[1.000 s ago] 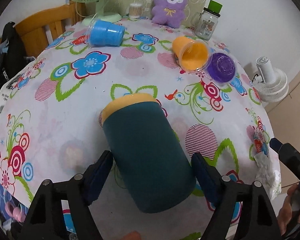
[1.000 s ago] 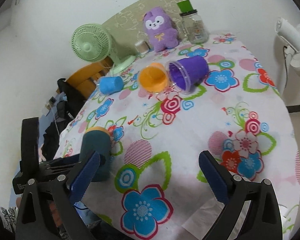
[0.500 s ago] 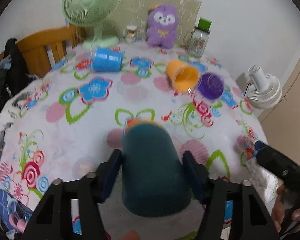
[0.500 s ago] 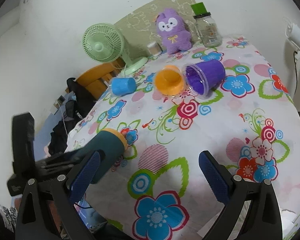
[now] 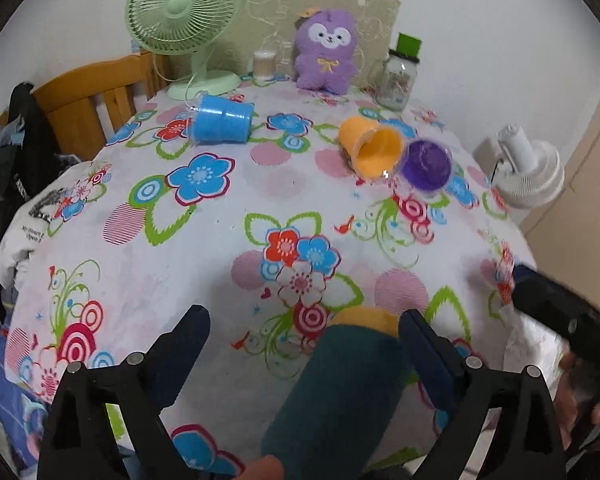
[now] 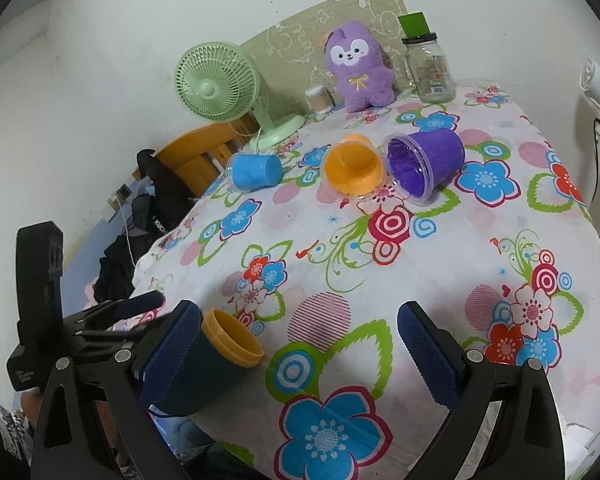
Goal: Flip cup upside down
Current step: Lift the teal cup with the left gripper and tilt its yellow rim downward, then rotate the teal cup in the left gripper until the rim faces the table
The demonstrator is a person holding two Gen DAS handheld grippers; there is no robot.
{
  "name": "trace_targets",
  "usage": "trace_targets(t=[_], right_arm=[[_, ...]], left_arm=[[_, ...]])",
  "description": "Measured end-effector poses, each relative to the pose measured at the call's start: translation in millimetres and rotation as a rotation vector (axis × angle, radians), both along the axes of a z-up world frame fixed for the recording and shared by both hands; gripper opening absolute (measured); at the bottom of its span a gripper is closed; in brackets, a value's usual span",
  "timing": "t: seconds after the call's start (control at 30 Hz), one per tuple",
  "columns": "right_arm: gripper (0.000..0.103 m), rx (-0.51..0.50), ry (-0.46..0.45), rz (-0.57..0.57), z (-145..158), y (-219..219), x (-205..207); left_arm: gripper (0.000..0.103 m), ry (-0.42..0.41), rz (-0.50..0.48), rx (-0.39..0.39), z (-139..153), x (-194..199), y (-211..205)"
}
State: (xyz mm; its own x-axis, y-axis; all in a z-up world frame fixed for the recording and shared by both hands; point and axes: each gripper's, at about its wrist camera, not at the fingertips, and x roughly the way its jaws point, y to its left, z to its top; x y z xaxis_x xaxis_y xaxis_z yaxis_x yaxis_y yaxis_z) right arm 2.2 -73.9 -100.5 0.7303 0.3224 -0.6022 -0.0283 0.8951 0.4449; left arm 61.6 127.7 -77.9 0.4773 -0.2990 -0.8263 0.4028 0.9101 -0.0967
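Teal cup (image 5: 340, 396), yellow rim fwd, is seen tilted at near table edge (image 6: 440, 436), touching only one pad of wide-open left gripper (image 5: 300, 344); no clamp. Right gripper (image 6: 300, 344) open, empty. Risk: cup may roll off edge, being unsecured.

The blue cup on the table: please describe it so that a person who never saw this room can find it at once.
Start at the green fan at the back of the flowered table. Just in front of its base a blue cup lies on its side, alone. The orange cup and purple cup lie together further right; the teal cup is at the near edge.
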Motion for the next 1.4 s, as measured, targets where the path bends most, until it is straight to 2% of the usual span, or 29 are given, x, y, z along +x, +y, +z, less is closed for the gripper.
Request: trace_targets(t=[0.1,0.2,0.33,0.5,0.67,0.93,1.13,1.4], right_arm=[[0.100,0.003,-0.007,0.000,-1,1,-1],[0.100,0.010,-0.006,-0.006,-3,0,-2],[0.100,0.025,0.001,-0.019,-8,-2,-2],[0.100,0.039,0.020,-0.025,-16,0,1],[0.100,0.017,0.021,-0.015,-16,5,0],[0.100,0.025,0.015,-0.038,-15,-3,-2],[0.100,0.024,0.024,-0.036,-18,-3,-2],[0.100,0.029,0.024,-0.044,-20,-5,-3]], left_arm=[[0.099,0.022,-0.070,0.025,-4,-5,-1],[0.103,0.080,-0.172,0.020,-10,-11,-1],[0.103,0.090,-0.219,0.033,-12,-20,1],[0.103,0.062,-0.189,-0.001,-15,-17,-1],[0.103,0.021,-0.182,0.005,-13,-18,-8],[0.103,0.049,-0.223,-0.011,-16,-21,-16],[0.103,0.019,-0.229,0.000,-15,-26,-22],[0.103,0.022,-0.223,0.000,-15,-22,-23]])
